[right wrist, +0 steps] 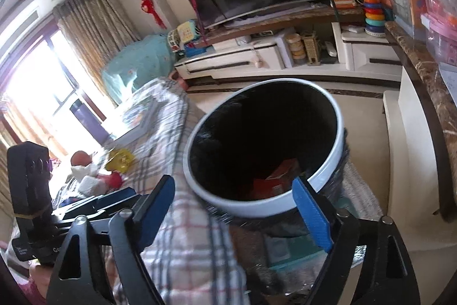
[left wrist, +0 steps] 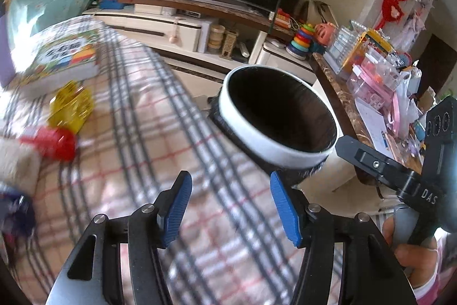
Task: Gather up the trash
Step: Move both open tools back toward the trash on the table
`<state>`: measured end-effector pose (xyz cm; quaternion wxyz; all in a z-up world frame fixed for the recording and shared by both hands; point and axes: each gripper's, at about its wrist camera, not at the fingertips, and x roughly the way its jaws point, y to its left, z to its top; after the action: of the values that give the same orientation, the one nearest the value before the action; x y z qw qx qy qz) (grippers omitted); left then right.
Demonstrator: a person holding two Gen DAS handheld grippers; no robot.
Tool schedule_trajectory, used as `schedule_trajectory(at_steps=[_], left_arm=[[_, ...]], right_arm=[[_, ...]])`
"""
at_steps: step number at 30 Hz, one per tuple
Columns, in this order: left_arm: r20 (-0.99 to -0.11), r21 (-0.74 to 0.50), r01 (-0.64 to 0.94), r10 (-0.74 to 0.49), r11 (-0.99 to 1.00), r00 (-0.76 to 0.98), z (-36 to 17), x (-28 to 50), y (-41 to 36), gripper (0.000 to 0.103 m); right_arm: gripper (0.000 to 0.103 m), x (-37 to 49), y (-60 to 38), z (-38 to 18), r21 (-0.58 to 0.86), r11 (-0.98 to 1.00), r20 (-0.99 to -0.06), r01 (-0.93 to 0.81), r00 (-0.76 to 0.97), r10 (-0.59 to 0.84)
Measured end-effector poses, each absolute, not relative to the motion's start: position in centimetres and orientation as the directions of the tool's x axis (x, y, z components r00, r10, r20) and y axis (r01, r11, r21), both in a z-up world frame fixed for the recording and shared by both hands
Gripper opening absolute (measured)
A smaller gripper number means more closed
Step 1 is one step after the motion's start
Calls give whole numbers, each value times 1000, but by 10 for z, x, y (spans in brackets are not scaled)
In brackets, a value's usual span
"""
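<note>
The trash bin (right wrist: 265, 145), white-rimmed with a dark liner, stands on the floor right against the edge of the plaid-covered surface (left wrist: 160, 150). In the right wrist view an orange-red box (right wrist: 278, 179) already lies at its bottom. The trash you have yet to collect sits well apart from the bin, farther along the surface: a crumpled yellow wrapper (left wrist: 71, 109), with a red item (left wrist: 57, 143) just beside it and some white stuff next to that, blurred here. A picture book (left wrist: 61, 56) lies beyond them and looks like no trash.

Your left hand-held gripper (left wrist: 228, 207) hangs over the plaid with its blue pads apart and nothing between them. Your right hand-held gripper (right wrist: 237, 207) is over the near rim of the bin, released, jaws spread wide and empty.

For the next pick, I would take the left one to the yellow wrapper. Come down steeply, set the pads on either side of its bulk, and close on the wrapper alone; the cloth may bunch up and get pinched. Keep the right one clear of the bin's mouth so the drop has room.
</note>
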<state>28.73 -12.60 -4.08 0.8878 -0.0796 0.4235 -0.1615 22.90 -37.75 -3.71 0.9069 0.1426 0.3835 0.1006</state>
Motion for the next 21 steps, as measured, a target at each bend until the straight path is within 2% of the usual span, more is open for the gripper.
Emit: schedule_trajectory(at_steps=[21], left_arm=[[-703,-225,42,-192,973,685,-25,149,-30,57]], right_arm=[[93,182,-276,-60,370,903,-670,-220,610,423]])
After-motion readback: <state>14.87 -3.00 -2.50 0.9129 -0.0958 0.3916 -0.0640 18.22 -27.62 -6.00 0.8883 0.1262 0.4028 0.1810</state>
